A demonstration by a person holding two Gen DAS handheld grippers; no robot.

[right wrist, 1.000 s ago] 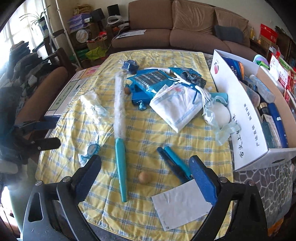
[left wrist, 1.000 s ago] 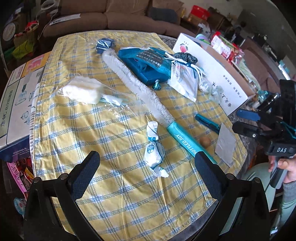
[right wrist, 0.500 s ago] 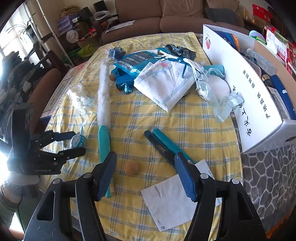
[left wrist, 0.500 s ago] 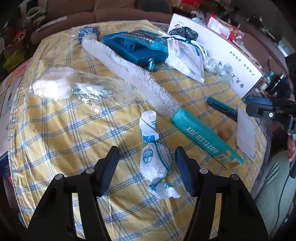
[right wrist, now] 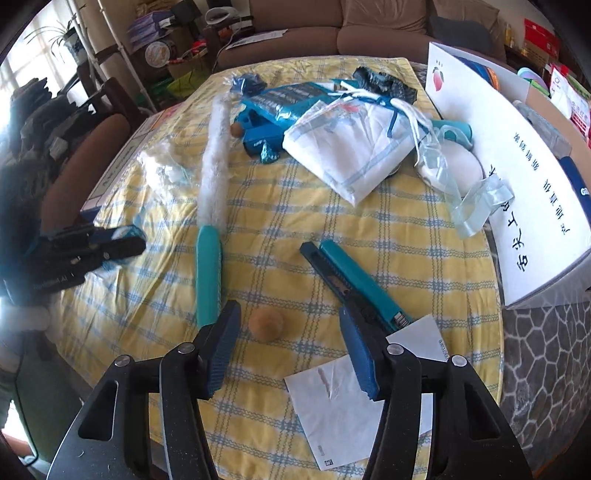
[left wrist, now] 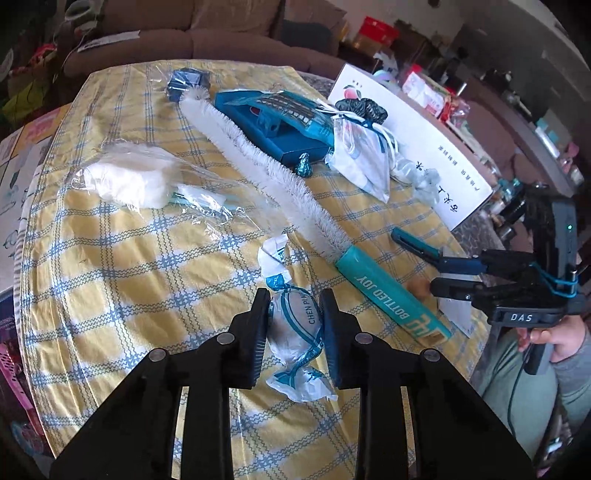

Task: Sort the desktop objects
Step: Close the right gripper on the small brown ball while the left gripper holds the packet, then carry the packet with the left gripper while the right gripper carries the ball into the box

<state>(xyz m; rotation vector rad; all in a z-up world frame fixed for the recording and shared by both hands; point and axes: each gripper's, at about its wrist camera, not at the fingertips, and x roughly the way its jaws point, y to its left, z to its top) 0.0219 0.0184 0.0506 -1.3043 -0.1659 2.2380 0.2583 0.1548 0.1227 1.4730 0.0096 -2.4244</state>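
Left wrist: wrapped candy (left wrist: pixel 295 325) between left tongs (left wrist: pixel 294 314).

This is a home living room. A brown sofa (right wrist: pixel 369 33) stands behind the bench (right wrist: pixel 369 236), which wears a yellow checked cloth strewn with household bits: a bottle brush (left wrist: pixel 295 192), a wrapped sweet (left wrist: pixel 295 325), a utility knife (right wrist: pixel 354 284). A potted plant (right wrist: pixel 70 40) sits by a bright window at the left, and a wooden chair (right wrist: pixel 85 155) stands beside the bench. Shelves and floor at the back hold boxes, bags and a red box (left wrist: pixel 376 31). A white carton (right wrist: pixel 524 177) of toiletries sits at the bench's right side.
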